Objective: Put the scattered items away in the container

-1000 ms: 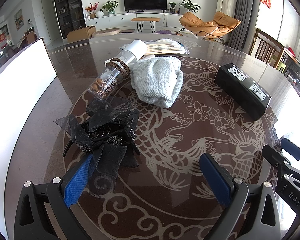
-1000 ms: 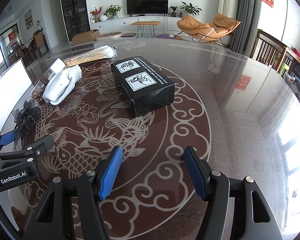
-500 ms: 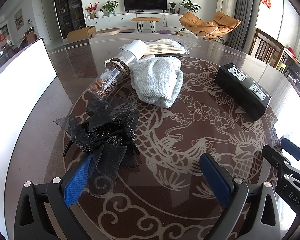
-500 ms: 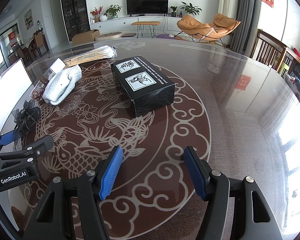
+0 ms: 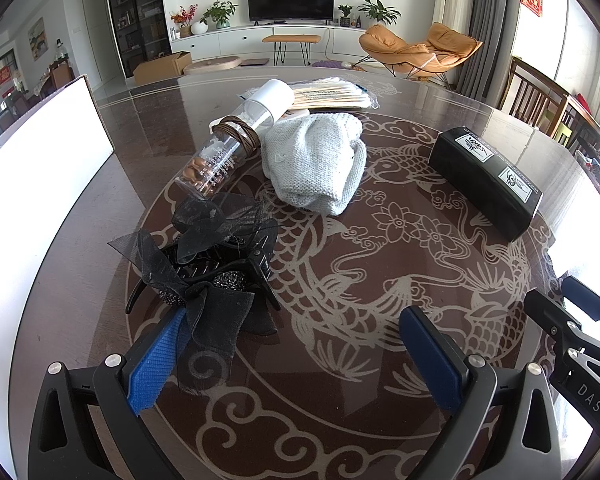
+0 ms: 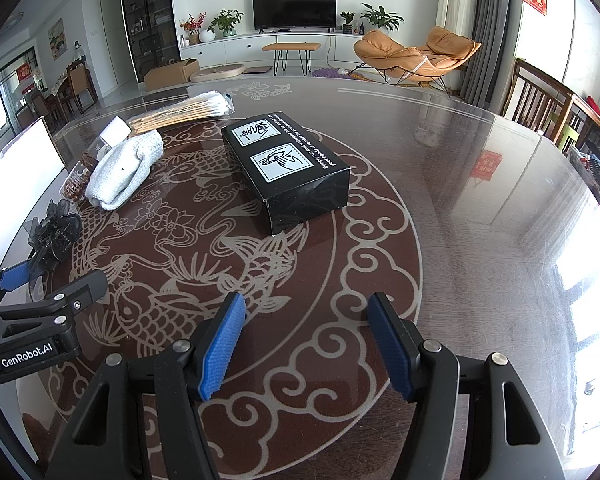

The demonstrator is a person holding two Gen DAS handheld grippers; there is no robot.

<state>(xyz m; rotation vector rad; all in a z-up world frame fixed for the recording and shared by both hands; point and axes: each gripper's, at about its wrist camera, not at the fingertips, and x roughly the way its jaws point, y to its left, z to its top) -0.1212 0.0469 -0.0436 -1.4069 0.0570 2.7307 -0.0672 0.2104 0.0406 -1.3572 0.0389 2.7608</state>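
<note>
Table [image 5: 440,112]: hair clip [image 5: 204,268], bottle [image 5: 236,140], knit cloth [image 5: 316,164], black box [image 6: 288,168]; left gripper [image 5: 292,344] and right gripper [image 6: 306,344] spread wide, holding nothing.

- My left gripper [image 5: 292,344] sat low over the table [image 5: 340,420], jaws spread wide, and the hair clip [image 5: 208,264] lay just ahead of its left finger, its ribbon draped over that fingertip.
- Behind the clip I had the bottle [image 5: 228,148] lying on its side, with the knitted cloth [image 5: 316,164] just to its right.
- A packet of sticks [image 5: 332,94] lay behind those two.
- The box [image 6: 286,166] lay well to the right of the cloth, ahead of my right gripper [image 6: 306,344], which stood spread apart from it.
- The white container [image 5: 32,168] stood along the table's left edge.
</note>
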